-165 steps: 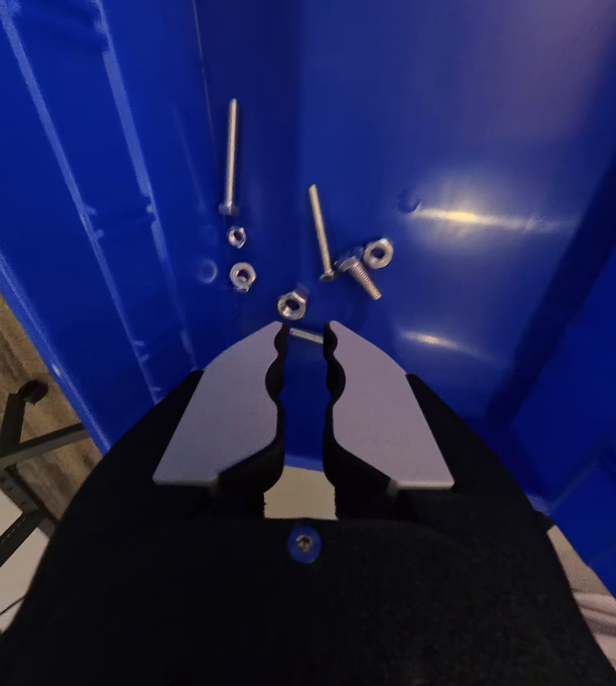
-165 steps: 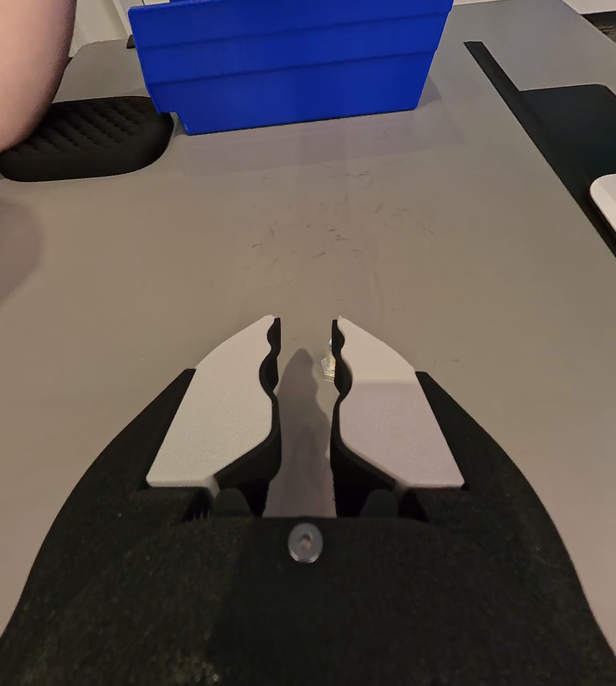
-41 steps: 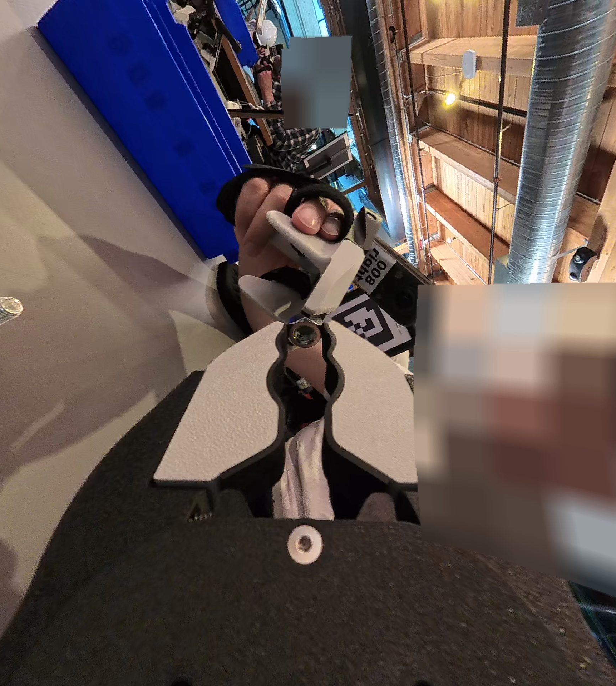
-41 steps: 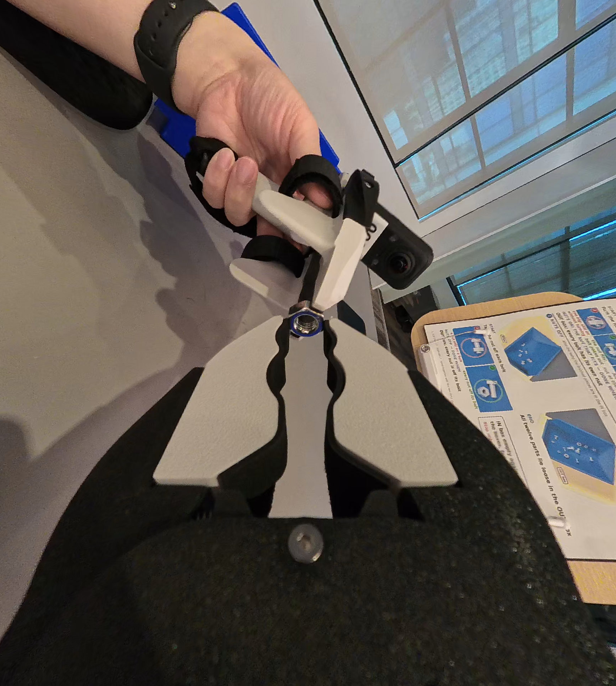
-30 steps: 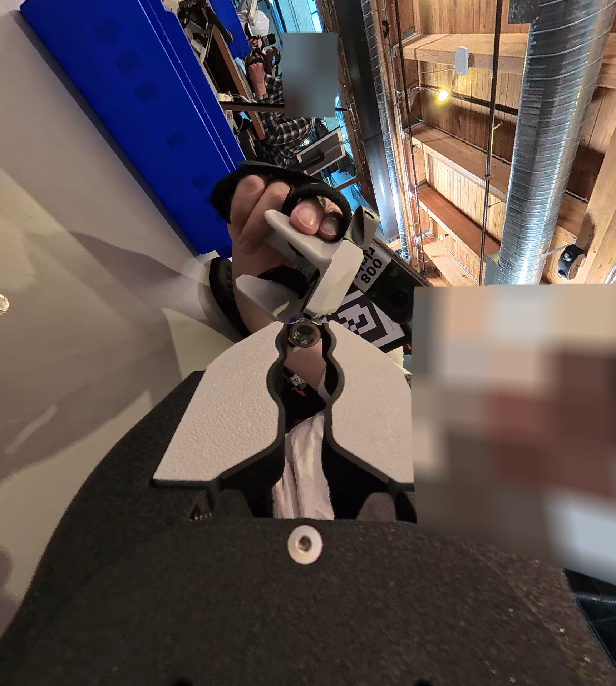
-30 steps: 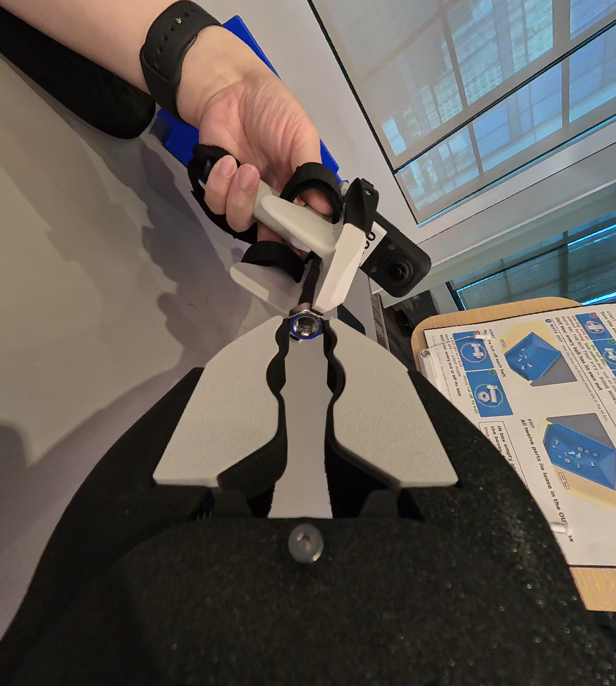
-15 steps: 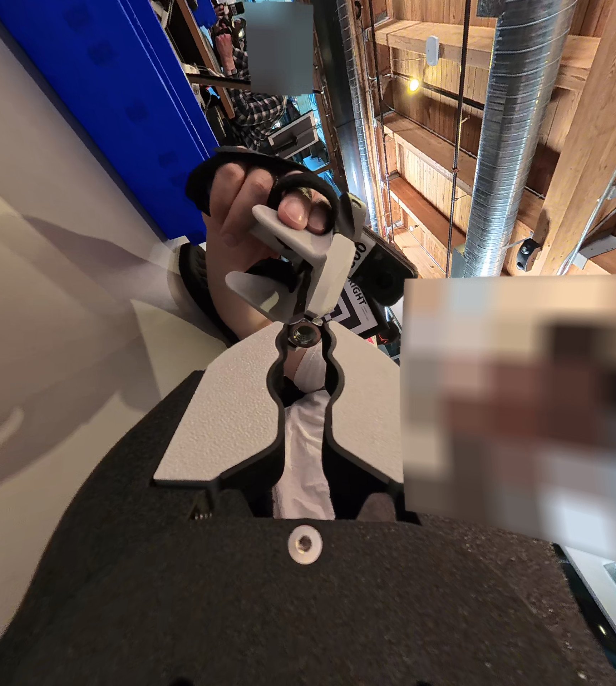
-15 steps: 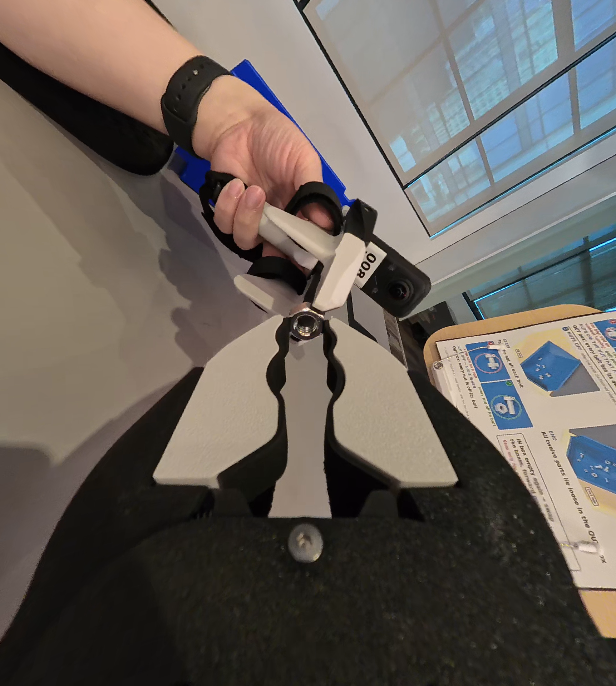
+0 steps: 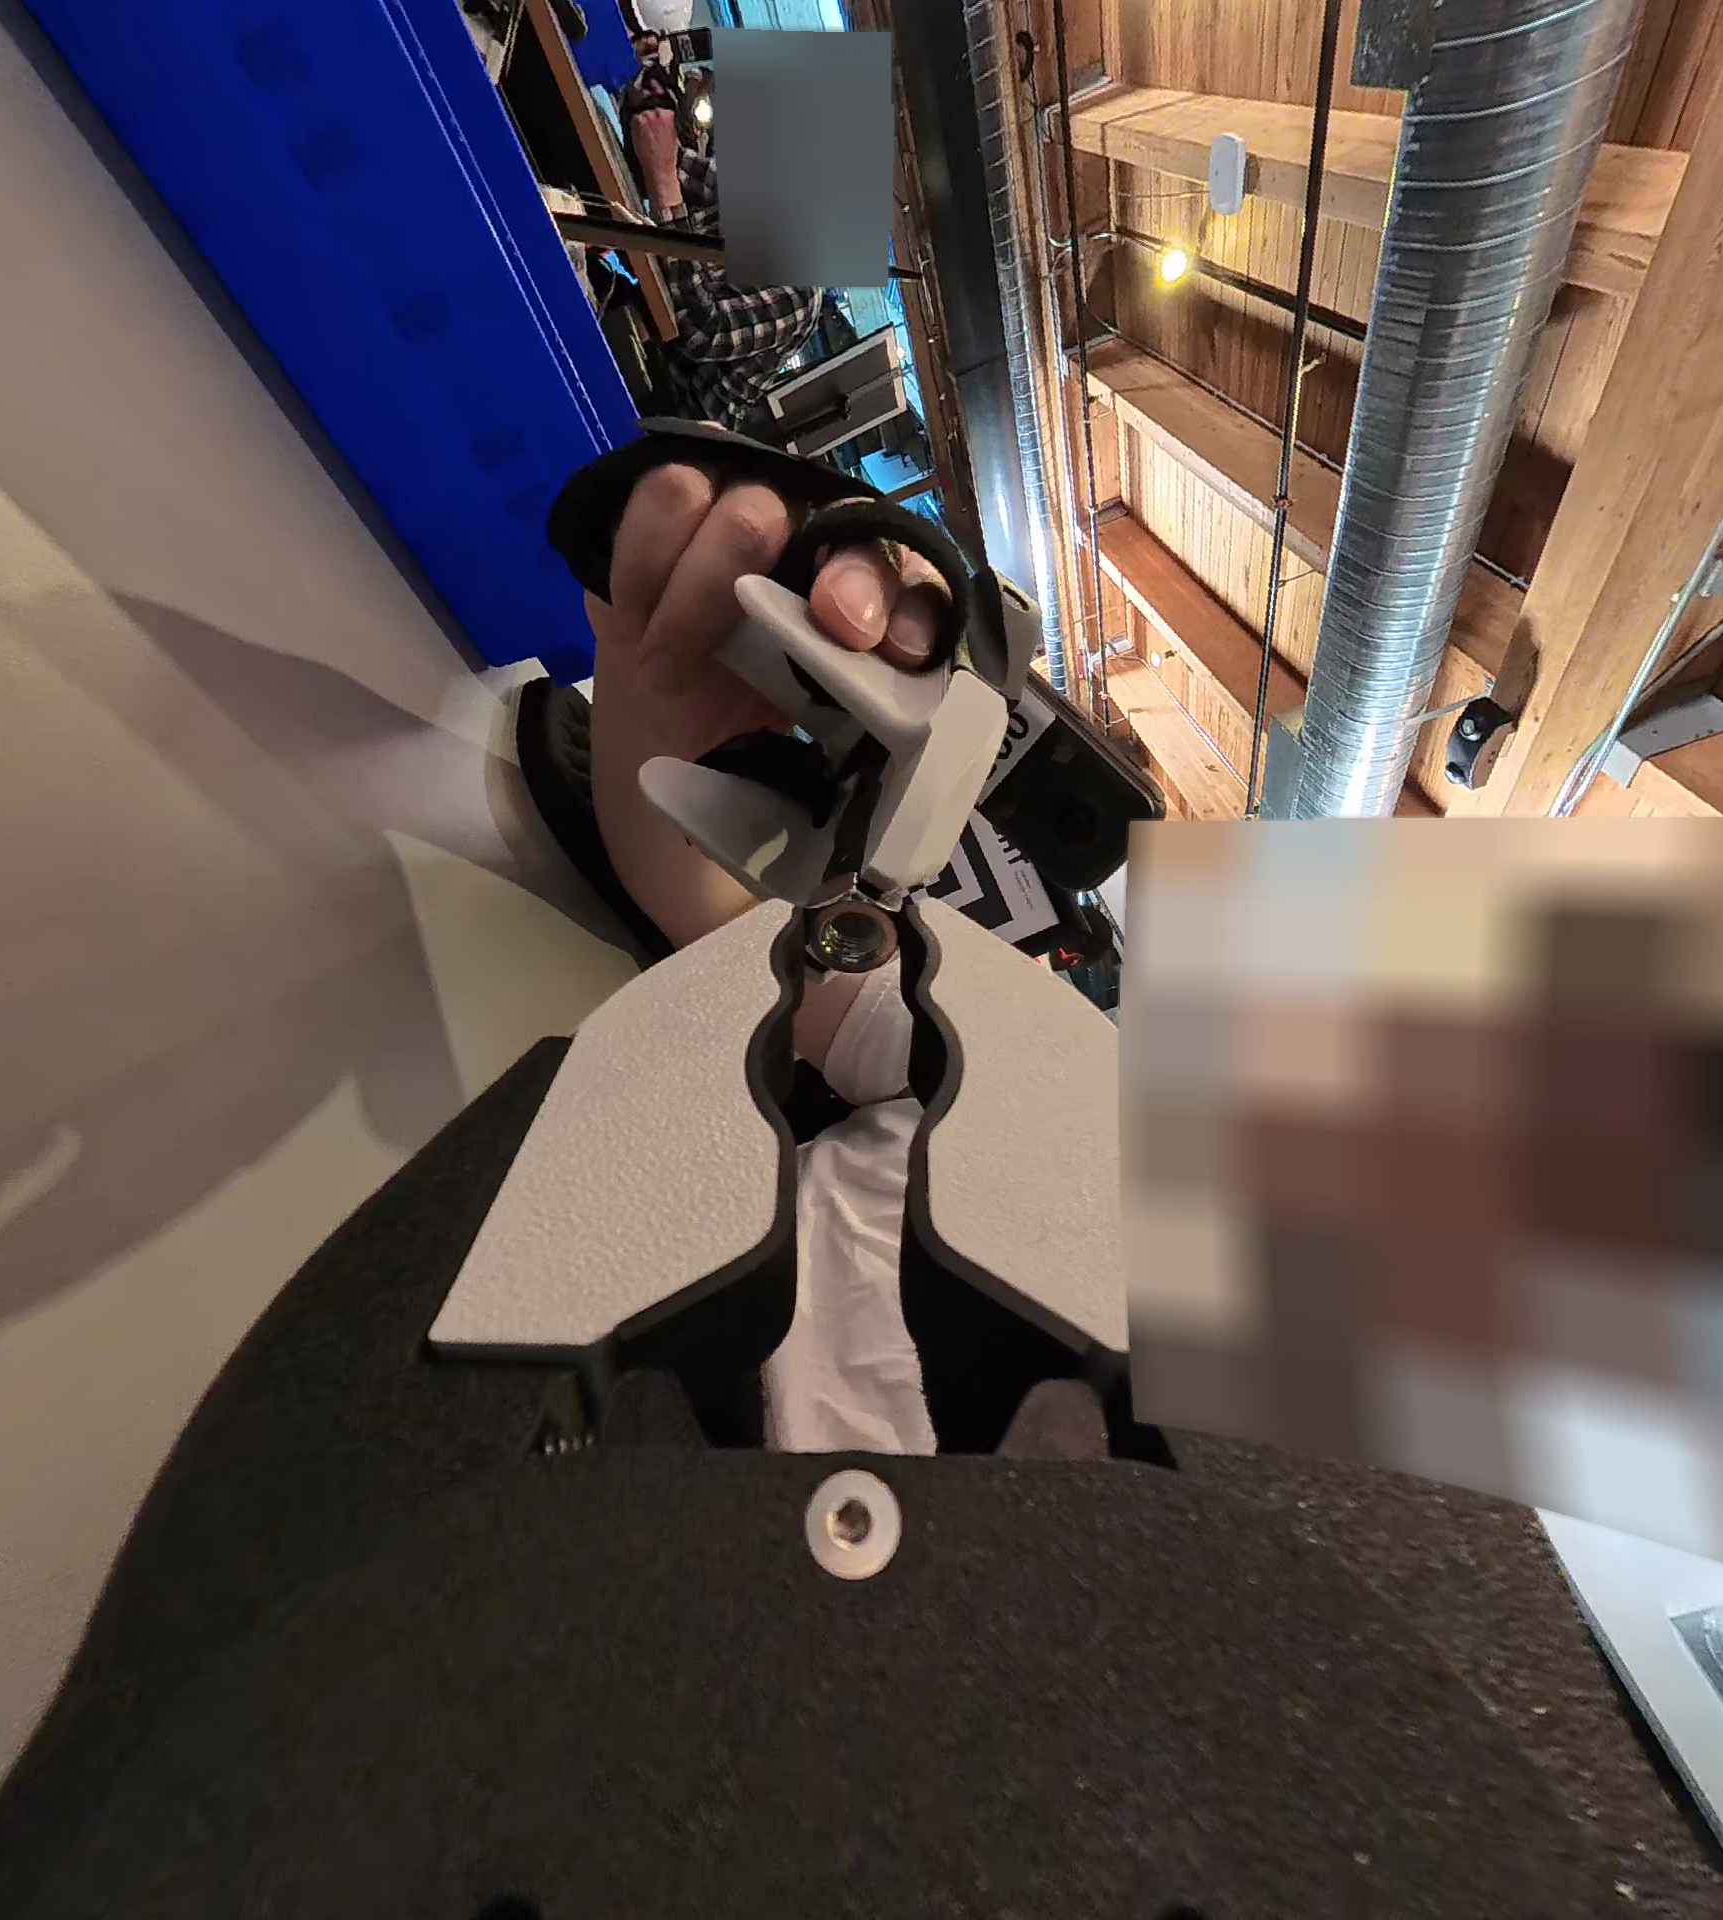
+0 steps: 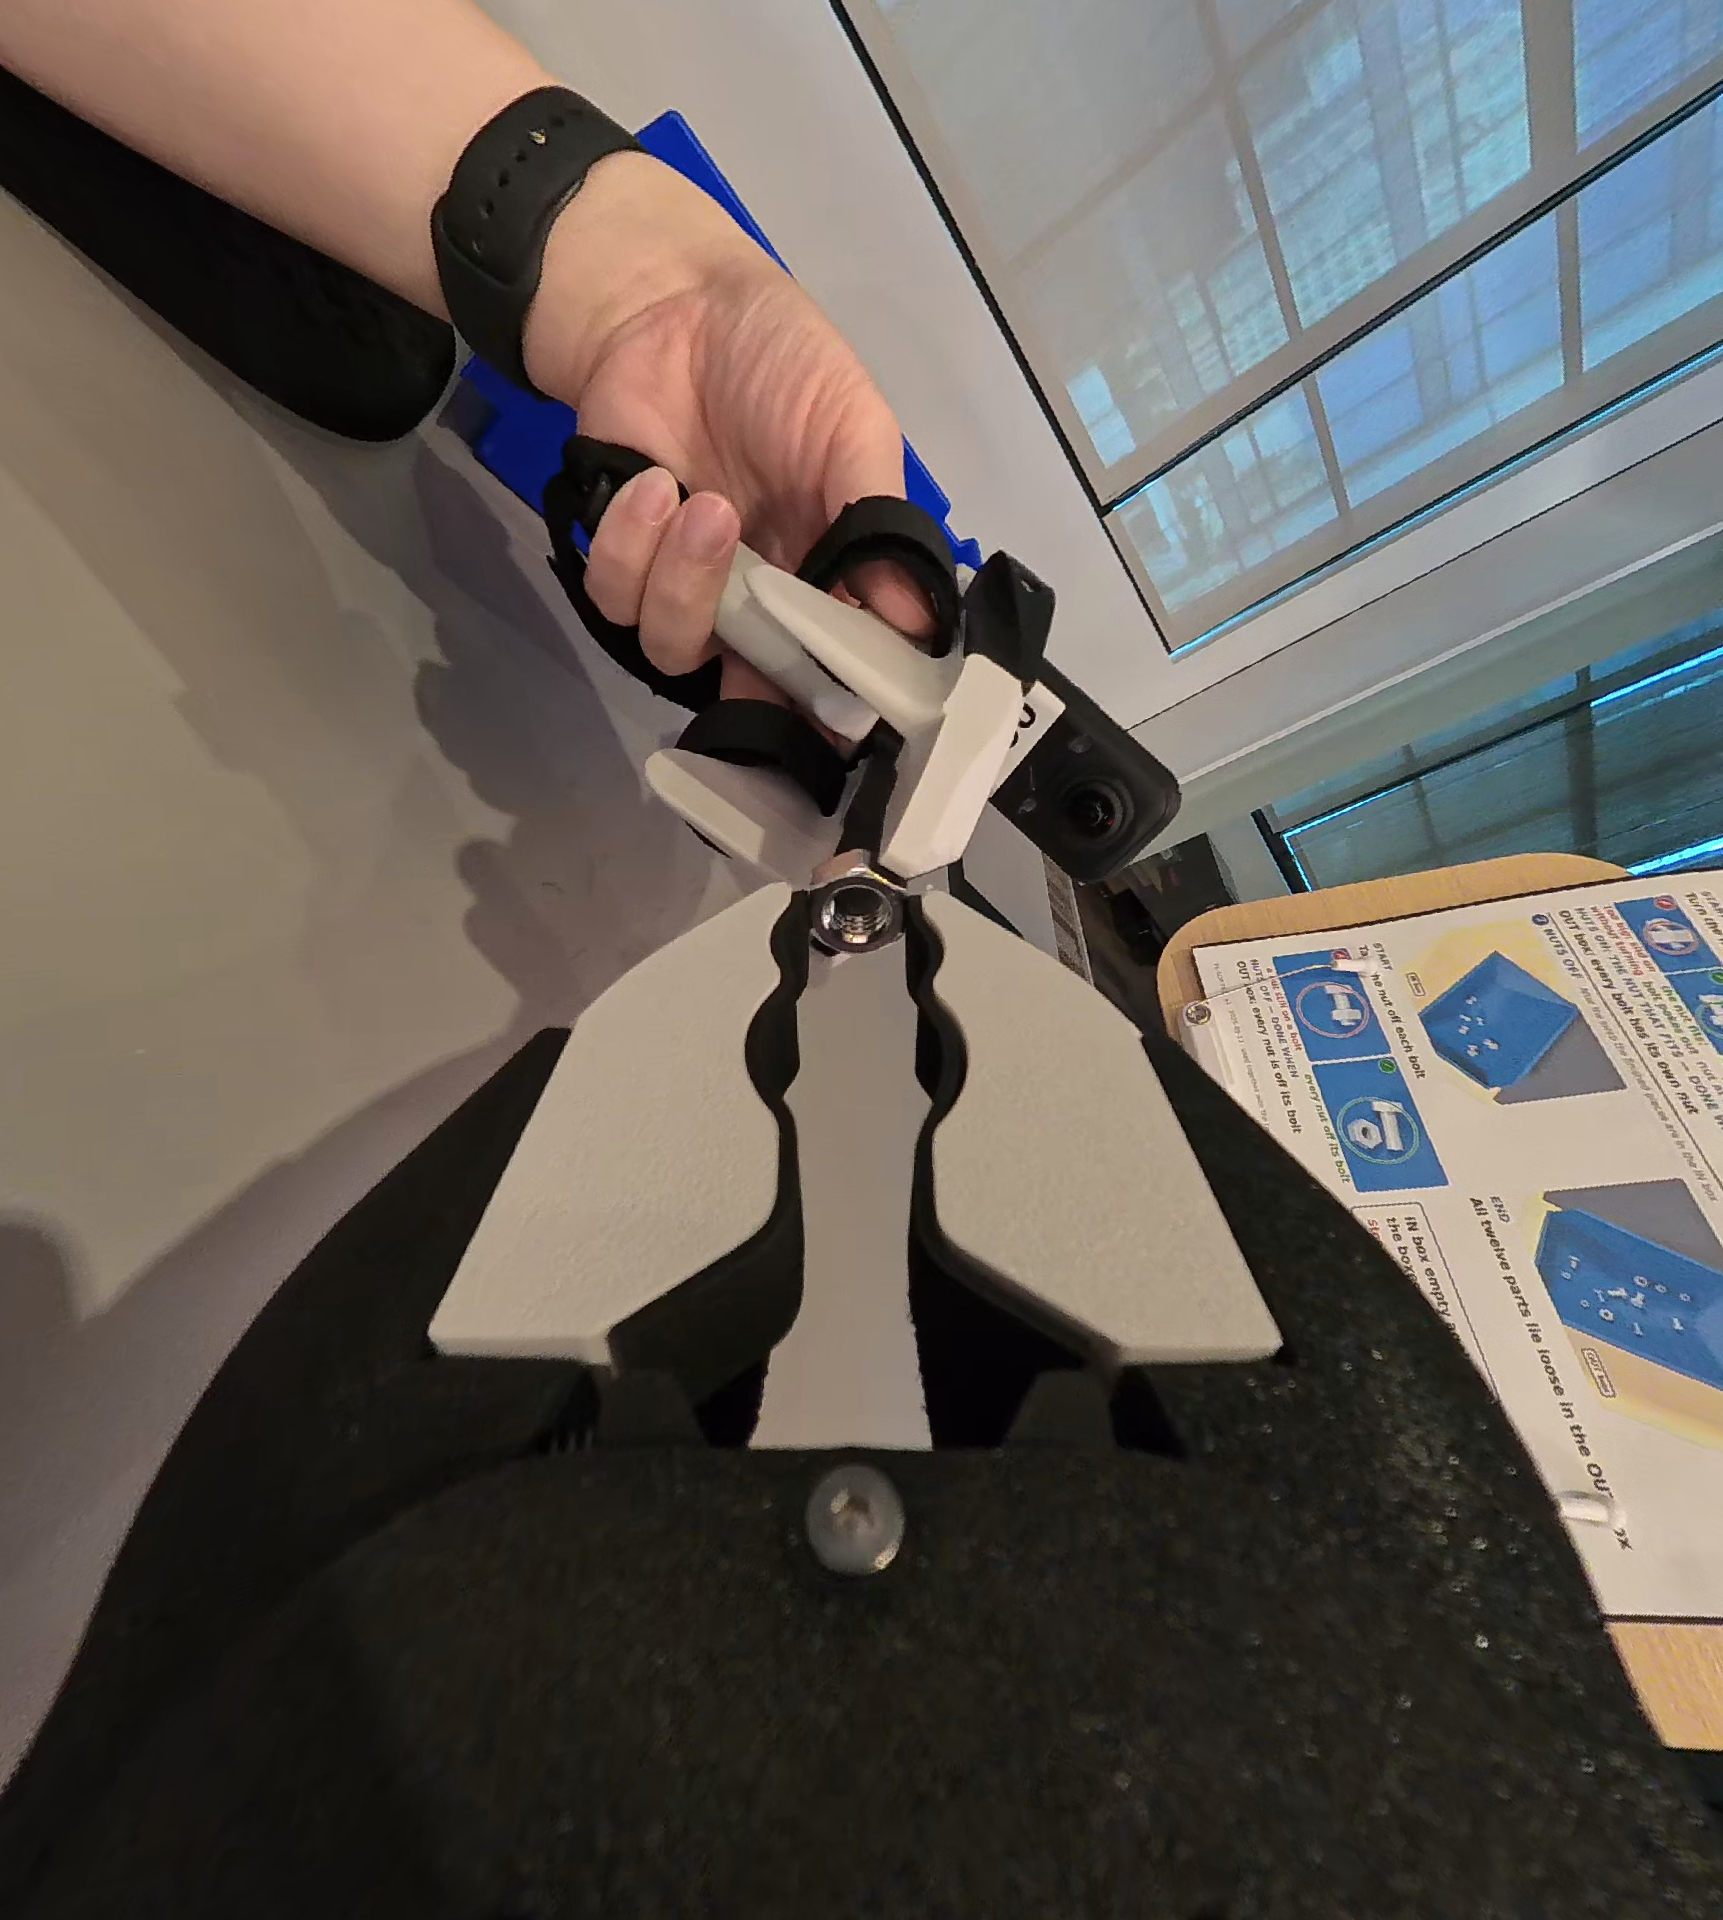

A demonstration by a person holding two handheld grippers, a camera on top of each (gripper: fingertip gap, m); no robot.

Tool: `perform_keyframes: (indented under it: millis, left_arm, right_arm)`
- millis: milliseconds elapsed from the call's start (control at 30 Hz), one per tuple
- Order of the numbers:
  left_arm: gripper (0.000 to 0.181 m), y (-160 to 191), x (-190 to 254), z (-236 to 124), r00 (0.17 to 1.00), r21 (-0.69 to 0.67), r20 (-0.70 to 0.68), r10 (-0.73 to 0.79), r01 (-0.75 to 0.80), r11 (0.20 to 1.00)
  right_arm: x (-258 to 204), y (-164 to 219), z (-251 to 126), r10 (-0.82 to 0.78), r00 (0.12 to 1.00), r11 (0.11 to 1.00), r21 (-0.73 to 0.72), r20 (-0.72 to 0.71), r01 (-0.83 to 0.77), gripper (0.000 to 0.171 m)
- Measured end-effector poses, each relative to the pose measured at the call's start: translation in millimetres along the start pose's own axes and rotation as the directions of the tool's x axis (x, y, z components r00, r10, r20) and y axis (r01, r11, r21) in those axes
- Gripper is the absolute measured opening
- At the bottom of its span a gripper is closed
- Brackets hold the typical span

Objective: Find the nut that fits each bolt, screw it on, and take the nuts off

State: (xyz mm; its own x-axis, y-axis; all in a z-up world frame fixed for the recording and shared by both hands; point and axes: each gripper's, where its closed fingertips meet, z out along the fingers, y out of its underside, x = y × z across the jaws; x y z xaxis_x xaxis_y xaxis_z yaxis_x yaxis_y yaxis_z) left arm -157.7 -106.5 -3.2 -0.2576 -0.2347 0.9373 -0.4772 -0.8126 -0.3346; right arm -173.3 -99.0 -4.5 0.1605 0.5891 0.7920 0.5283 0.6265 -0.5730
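Two hand-held grippers meet tip to tip above a grey table (image 10: 161,727). The left gripper (image 9: 852,940) is clenched on a nut (image 9: 849,940) at its fingertips, threaded hole facing the camera. The right gripper (image 10: 852,925) grips a bolt (image 10: 852,923), seen end-on inside a nut at its tips. Each tool appears just beyond the other's tips, held by a hand (image 10: 722,416). A blue bin (image 9: 337,260) stands beyond the left gripper; an instruction sheet (image 10: 1563,1195) lies right of the right gripper

Your two wrist cameras face each other at close range, tilted up off the bench (image 10: 161,727); both share the nut (image 9: 849,935) between the gripper tips.
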Motion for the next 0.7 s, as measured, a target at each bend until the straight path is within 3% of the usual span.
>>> perform_keyframes:
  millis: [467, 700]
  left_arm:
    - [0.017, 1, 2, 0, 1.0, -0.019, 0.015, 0.021, -0.021, 1.0]
    - [0.028, 2, 3, -3, 0.982, -0.059, 0.067, 0.175, -0.172, 0.983]
  right_arm:
    - [0, -1, -1, 0.052, 0.998, 0.999, -0.001, 0.029, -0.052, 0.017]
    - [10, 16, -7, 0.138, 0.99, 0.99, -0.016, 0.013, -0.138, 0.017]
